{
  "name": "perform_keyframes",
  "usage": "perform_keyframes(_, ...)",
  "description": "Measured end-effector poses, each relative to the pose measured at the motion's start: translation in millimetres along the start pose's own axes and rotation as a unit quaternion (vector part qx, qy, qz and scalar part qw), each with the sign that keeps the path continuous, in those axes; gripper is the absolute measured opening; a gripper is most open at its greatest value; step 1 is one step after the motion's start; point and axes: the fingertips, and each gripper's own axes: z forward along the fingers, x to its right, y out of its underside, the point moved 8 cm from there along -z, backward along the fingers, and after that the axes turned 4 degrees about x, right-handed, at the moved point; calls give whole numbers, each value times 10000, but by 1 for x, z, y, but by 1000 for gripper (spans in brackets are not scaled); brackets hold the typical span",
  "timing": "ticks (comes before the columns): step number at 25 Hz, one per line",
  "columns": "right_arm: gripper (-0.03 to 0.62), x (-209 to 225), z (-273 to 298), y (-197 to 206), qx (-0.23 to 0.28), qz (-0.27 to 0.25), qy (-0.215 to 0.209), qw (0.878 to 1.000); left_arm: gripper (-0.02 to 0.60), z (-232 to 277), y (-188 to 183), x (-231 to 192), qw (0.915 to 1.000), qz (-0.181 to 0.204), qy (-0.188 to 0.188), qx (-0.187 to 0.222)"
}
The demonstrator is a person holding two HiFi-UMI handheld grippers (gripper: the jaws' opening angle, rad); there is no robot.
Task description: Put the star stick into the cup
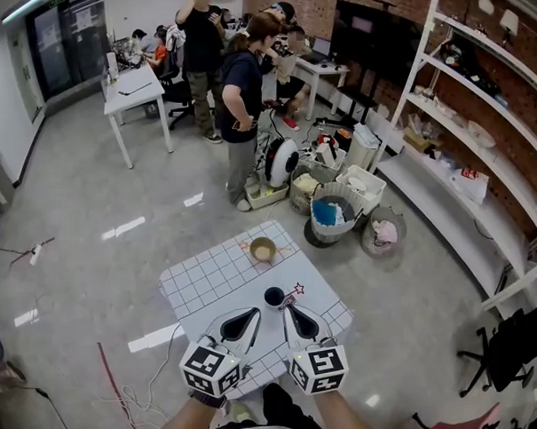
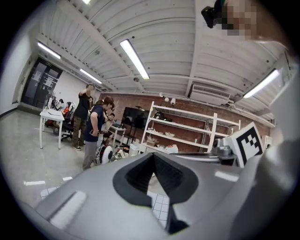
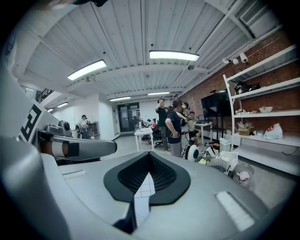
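Note:
A small table with a white grid cloth stands below me. On it sits a dark cup. A thin red stick with a star outline at its end, the star stick, lies just right of that cup. Whether it touches the cup I cannot tell. My left gripper is low over the near part of the table, its tip just short of the cup. It is shut and holds nothing. My right gripper is beside it, shut and empty, its tip near the stick's lower end. Both gripper views show only jaws meeting at their tips, the left gripper and the right gripper, over grid cloth.
A tan bowl sits at the table's far edge. Beyond it are baskets and bins, several people and a white desk. White shelving runs along the right wall. Cables lie on the floor at the left.

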Motion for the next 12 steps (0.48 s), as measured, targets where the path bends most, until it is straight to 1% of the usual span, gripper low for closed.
perform_keyframes(6, 12, -29, -12, -14, 152, 62, -162, 9997, 6, -29, -23, 7, 9998, 40, 16, 189)
perform_keyframes(12, 12, -56, -23, -34, 343, -72, -318, 9989, 6, -53, -45, 11, 9991, 123, -38, 413)
